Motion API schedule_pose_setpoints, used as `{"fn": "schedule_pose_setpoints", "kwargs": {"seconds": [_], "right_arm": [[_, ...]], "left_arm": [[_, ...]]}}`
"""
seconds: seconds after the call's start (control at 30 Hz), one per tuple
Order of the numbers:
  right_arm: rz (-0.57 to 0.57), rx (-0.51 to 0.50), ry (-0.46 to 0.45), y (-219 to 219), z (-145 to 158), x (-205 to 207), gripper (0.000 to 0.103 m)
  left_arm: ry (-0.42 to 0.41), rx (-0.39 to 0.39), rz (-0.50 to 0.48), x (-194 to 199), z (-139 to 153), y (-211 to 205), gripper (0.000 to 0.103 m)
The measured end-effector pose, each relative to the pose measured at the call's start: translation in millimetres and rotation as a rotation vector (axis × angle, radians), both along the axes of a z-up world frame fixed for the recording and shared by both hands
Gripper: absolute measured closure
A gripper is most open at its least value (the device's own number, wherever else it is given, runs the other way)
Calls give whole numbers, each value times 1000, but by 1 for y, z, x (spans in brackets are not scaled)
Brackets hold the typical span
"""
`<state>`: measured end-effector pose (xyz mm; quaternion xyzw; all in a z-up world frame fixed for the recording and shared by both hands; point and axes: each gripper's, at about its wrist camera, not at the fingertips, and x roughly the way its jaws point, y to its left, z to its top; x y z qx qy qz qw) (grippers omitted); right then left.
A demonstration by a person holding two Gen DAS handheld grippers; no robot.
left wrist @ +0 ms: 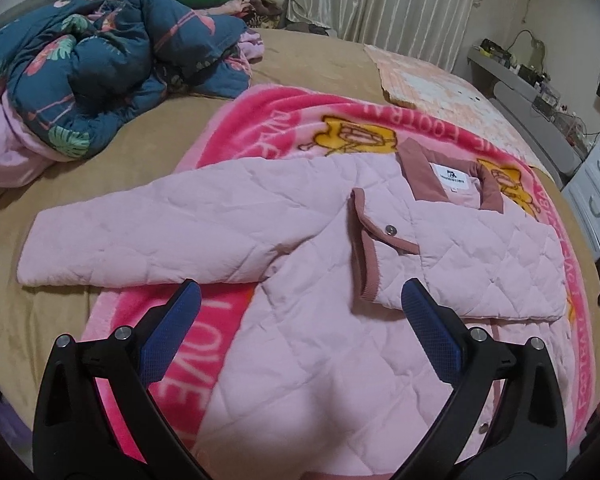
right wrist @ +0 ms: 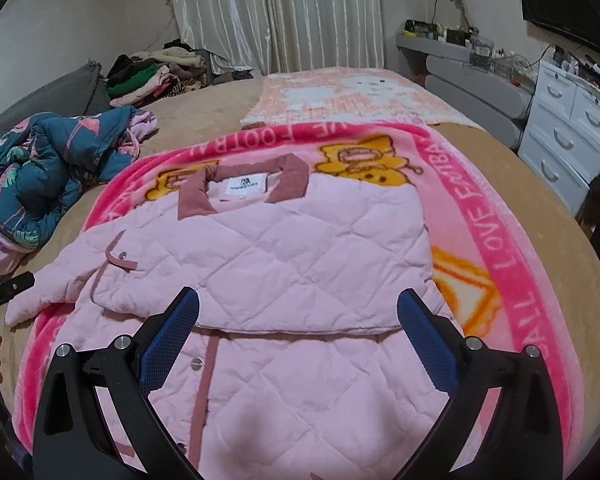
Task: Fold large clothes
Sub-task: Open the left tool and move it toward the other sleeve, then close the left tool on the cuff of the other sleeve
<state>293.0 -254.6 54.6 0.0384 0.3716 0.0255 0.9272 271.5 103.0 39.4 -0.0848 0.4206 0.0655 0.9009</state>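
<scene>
The bed, covered in a tan sheet, fills both views. Bare tan surface lies open to the left of the blanket and along the right edge, where the mattress curves down toward a white drawer unit.

A pink printed blanket is spread across the middle of the bed, its bright pink border running clear on the right side. A crumpled dark blue floral quilt sits well apart at the far left, and a heap of clothes lies by the curtains.

The pink quilted jacket lies flat on the blanket, collar pointing away, white label showing. One sleeve is folded across the chest, its dusty-rose trimmed cuff with a snap lying near the centre. The other sleeve stretches out to the left, past the blanket edge onto the tan sheet. Snaps line the front placket.

The left gripper hovers above the jacket's lower body, jaws wide, nothing between them. The right gripper hovers above the folded sleeve's lower edge, jaws equally wide and empty.
</scene>
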Motion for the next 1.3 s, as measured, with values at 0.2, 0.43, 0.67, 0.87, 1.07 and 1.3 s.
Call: {"fn": "schedule_pose_setpoints", "kwargs": {"seconds": [0.2, 0.43, 0.67, 0.87, 1.07, 1.3], "right_arm": [[5, 17, -18, 22, 7, -1, 4], [51, -3, -37, 59, 10, 2, 4], [103, -20, -45, 98, 7, 9, 4], [161, -55, -46, 136, 3, 15, 4], [245, -91, -37, 181, -9, 23, 4], [333, -103, -18, 231, -24, 33, 4]], "left_arm": [[-35, 10, 15, -14, 5, 18, 9], [-57, 25, 78, -24, 0, 52, 9], [-61, 39, 150, -35, -13, 87, 9], [-35, -5, 205, -38, -36, 116, 9], [-23, -65, 260, -40, -54, 143, 9], [6, -88, 319, -39, -69, 175, 9]]}}
